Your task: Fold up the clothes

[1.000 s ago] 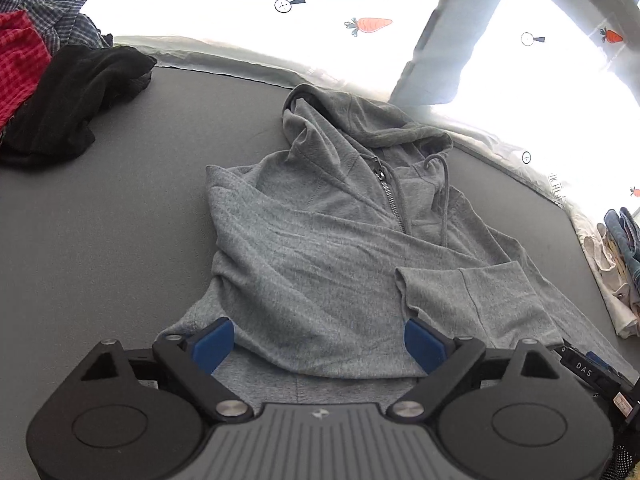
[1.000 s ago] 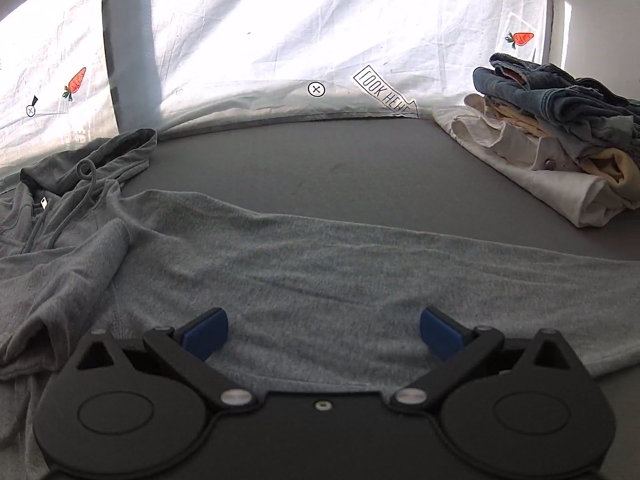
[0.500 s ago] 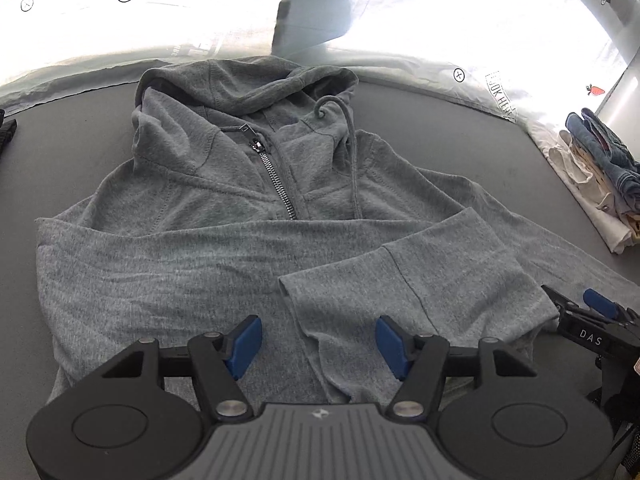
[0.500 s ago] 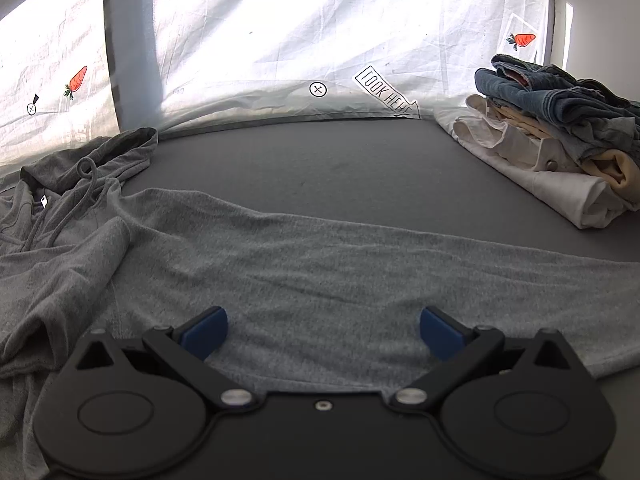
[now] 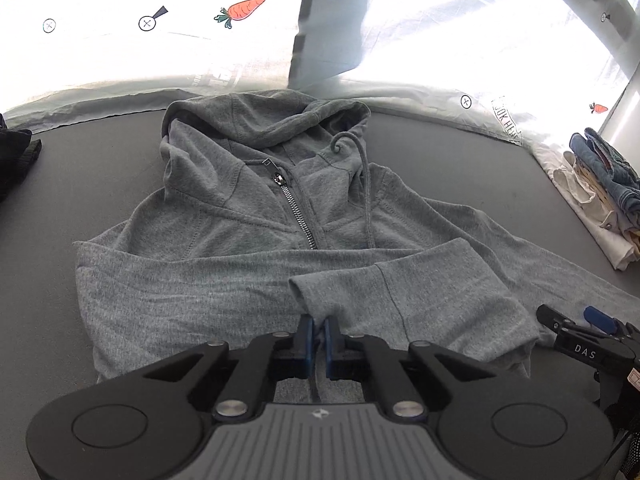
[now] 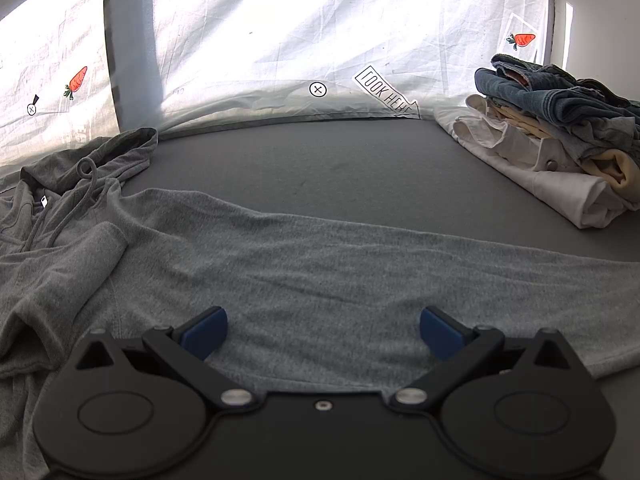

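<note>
Closing from wide, the left hand-held gripper (image 5: 317, 338) now pinches the hoodie (image 5: 256, 216) at its folded sleeve's cuff (image 5: 340, 292) – likely a fold step – while the right hand-held gripper (image 6: 323, 330) hangs wide over the outstretched sleeve (image 6: 400, 264) on the worktop (image 6: 320, 164).

My left tongs (image 5: 317, 338) are pinched nearly closed, low and level. My right tongs (image 6: 323, 330) are spread wide, held low.

At the lower right of the left wrist view we read "DAS" on the right gripper (image 5: 592, 350). Right of centre in the right wrist view, the white curtain (image 6: 280, 40) carries a mirrored "LOOK HERE" label (image 6: 386, 94).
</note>
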The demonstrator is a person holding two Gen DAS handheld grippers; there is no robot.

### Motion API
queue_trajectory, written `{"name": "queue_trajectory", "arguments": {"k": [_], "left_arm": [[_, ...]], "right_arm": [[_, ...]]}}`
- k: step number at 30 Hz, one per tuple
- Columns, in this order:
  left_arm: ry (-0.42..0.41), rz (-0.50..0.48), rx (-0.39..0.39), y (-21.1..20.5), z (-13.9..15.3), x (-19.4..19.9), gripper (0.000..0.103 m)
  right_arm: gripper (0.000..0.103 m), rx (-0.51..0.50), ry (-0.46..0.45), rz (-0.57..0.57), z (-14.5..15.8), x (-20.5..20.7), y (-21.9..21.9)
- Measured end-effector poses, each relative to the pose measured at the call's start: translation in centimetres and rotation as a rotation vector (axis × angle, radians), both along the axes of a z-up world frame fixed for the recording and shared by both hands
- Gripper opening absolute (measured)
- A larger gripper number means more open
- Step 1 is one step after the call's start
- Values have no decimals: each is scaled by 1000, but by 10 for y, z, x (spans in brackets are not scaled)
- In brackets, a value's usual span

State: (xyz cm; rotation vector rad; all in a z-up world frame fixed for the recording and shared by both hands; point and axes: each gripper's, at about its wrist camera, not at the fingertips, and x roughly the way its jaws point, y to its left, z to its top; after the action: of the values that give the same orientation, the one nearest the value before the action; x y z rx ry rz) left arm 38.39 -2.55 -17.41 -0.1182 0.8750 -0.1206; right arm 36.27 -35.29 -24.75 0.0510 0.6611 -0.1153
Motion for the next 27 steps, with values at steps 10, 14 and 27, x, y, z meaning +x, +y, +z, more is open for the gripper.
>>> {"name": "queue_trajectory", "arguments": {"k": [10, 14, 27], "left_arm": [[-27, 266, 5, 89, 28, -17, 6], [52, 309, 34, 105, 8, -18, 10], [96, 270, 91, 70, -7, -39, 66]], "right_arm": [[103, 1, 1, 0, 0, 0, -1], [103, 1, 1, 0, 0, 0, -1], [103, 0, 2, 0, 1, 0, -2]]}}
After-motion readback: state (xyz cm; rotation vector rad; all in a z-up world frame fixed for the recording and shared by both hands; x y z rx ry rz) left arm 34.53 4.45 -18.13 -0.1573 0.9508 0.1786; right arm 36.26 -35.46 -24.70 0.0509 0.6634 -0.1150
